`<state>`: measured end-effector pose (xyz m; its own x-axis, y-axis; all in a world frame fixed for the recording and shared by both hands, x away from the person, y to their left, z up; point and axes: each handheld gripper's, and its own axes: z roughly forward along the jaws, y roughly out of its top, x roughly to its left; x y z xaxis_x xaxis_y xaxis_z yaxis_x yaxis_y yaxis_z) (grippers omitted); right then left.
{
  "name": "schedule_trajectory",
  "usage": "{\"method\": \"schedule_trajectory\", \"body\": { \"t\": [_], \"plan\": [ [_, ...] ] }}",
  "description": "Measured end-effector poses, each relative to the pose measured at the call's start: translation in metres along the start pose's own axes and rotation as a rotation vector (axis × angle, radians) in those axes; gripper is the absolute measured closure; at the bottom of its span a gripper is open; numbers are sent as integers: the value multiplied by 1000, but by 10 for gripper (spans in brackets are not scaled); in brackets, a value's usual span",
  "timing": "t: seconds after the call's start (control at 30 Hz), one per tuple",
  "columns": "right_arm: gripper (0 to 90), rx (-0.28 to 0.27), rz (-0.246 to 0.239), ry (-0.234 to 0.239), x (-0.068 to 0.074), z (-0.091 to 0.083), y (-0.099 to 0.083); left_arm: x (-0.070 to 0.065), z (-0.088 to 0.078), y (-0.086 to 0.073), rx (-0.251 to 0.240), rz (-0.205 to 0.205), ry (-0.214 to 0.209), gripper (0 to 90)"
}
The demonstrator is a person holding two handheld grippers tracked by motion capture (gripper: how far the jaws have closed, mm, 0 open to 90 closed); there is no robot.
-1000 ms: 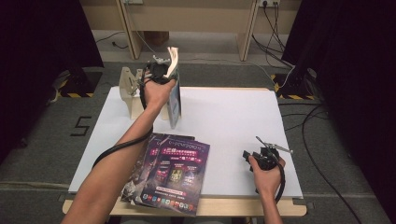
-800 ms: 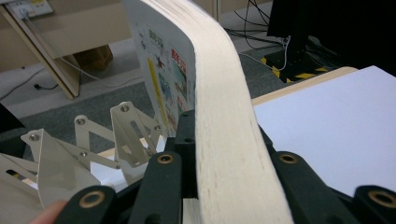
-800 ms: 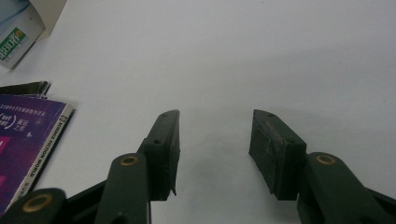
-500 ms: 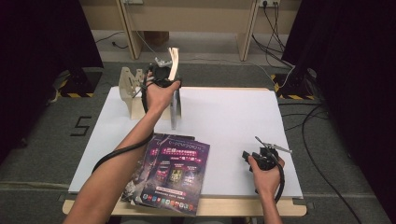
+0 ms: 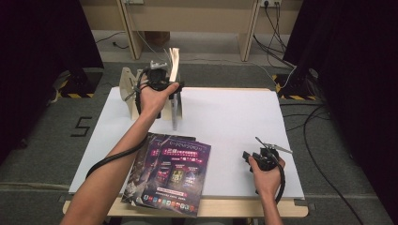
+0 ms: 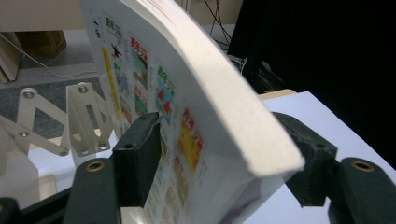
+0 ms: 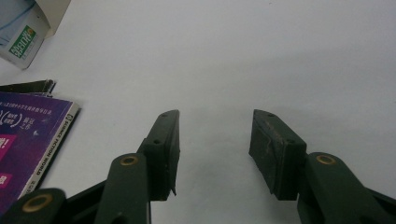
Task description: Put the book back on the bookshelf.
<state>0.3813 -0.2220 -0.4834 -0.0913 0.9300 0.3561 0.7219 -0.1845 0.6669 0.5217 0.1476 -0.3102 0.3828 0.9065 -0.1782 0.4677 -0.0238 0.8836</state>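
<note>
While the book stands upright at the table's far left edge, your left gripper has just been opening around it.
Its jaws straddle the book beside the wooden rack, pads no longer pressing; your right gripper rests wide and empty near the purple magazines.

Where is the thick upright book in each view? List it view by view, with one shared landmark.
High view: book standing upright at the far left of the white table.
Left gripper view: close up, centre.
Right gripper view: its corner, top left.
Shared landmark: the white table.
</note>
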Motion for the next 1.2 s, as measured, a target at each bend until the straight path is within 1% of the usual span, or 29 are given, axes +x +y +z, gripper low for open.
{"method": "schedule_trajectory", "body": {
  "t": [0.03,0.17,0.2,0.23,0.3,0.33,0.4,0.47,0.53,0.57,0.6,0.7,0.73,0.77,0.83,0.97,1.03,1.07,1.1,1.17,1.2],
  "plan": [
    [529,-1,0,-1,0,0,0,1,-1,-1,1,-4,-2,326],
    [529,4,-8,-8,1,0,0,4,-6,-3,3,14,-15,300],
    [529,5,4,-2,2,0,0,5,-7,-4,1,14,-20,296],
    [529,0,-12,-2,1,0,0,5,-9,-5,0,8,-31,290],
    [529,-6,-17,0,1,0,0,6,-12,-6,0,7,-45,281],
    [529,-4,-10,-3,2,0,0,6,-13,-7,0,9,-48,281],
    [529,0,-12,-2,2,0,0,6,-15,-9,-3,6,-54,281],
    [529,1,-18,-7,3,0,0,6,-17,-11,-3,10,-51,281],
    [529,3,3,-1,5,0,0,7,-17,-14,5,10,-52,281],
    [529,-5,-20,-8,4,0,0,8,-17,-15,7,13,-51,281],
    [529,-2,-9,0,5,-1,1,8,-18,-16,7,15,-49,281],
    [529,-9,-22,-3,5,-1,1,10,-23,-21,19,15,-59,283],
    [529,-4,-7,-2,7,-2,1,10,-23,-22,21,13,-64,283],
    [529,-4,-7,1,8,-2,1,11,-25,-24,23,13,-68,283],
    [529,-3,-20,1,9,-1,2,14,-27,-28,29,16,-61,284],
    [529,-5,-36,5,13,0,3,20,-30,-37,45,0,-66,286],
    [529,-1,-46,5,17,0,4,22,-31,-41,55,-1,-65,288],
    [529,3,-34,13,19,0,4,23,-32,-43,60,-2,-66,288],
    [529,0,-38,15,21,1,4,24,-33,-45,67,-2,-68,289],
    [529,1,-62,16,24,2,5,27,-34,-49,81,-3,-70,291],
    [529,3,-52,22,27,2,5,28,-35,-51,88,-1,-72,292]
  ]
}}
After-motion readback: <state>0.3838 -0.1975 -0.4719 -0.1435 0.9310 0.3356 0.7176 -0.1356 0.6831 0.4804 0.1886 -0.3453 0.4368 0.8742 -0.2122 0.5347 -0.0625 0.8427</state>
